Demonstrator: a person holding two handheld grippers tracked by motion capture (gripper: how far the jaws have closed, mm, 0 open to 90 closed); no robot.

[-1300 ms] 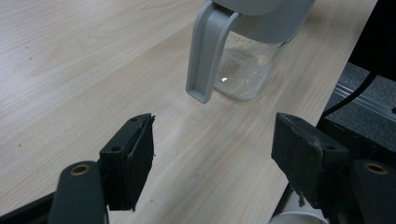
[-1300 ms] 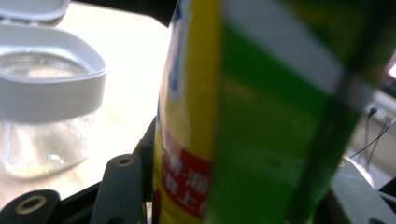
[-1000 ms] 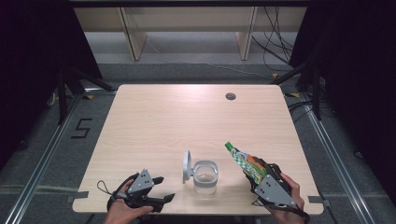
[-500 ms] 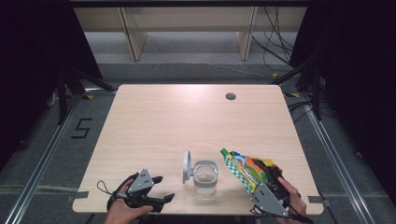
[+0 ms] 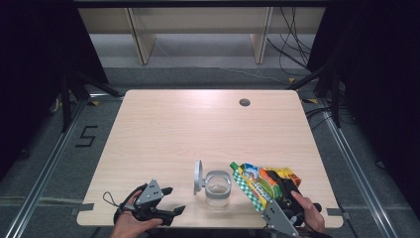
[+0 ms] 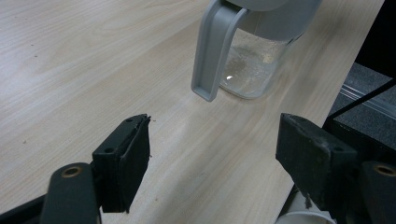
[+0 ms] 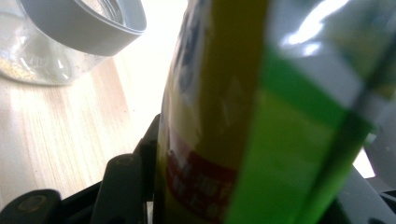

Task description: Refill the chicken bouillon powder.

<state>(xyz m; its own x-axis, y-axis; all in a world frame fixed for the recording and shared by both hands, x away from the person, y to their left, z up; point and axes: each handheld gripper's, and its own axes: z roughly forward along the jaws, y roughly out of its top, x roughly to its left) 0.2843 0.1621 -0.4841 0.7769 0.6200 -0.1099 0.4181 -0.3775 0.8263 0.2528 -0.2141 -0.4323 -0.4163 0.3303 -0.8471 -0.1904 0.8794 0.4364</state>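
Observation:
A clear glass jar (image 5: 218, 188) with a grey rim stands near the table's front edge, its grey flip lid (image 5: 198, 177) hanging open on its left side. A little pale grainy stuff lies at the jar's (image 6: 252, 65) bottom. My right gripper (image 5: 285, 196) is shut on a colourful snack bag (image 5: 260, 182), green, yellow and orange, tilted with its top corner toward the jar. The bag (image 7: 261, 116) sits between the jaws in the right gripper view, with the jar (image 7: 56, 42) at upper left. My left gripper (image 5: 169, 201) rests open on the table, left of the jar, with nothing between its jaws.
The light wooden table (image 5: 188, 129) has a round cable hole (image 5: 244, 102) at the back right. Wooden shelf legs and cables stand beyond the far edge. The table's front edge (image 6: 336, 93) runs close by the jar.
The right gripper has swung the bag from edge-on to flatter, its printed face turned up and its top brought closer to the jar. The left gripper has stayed put.

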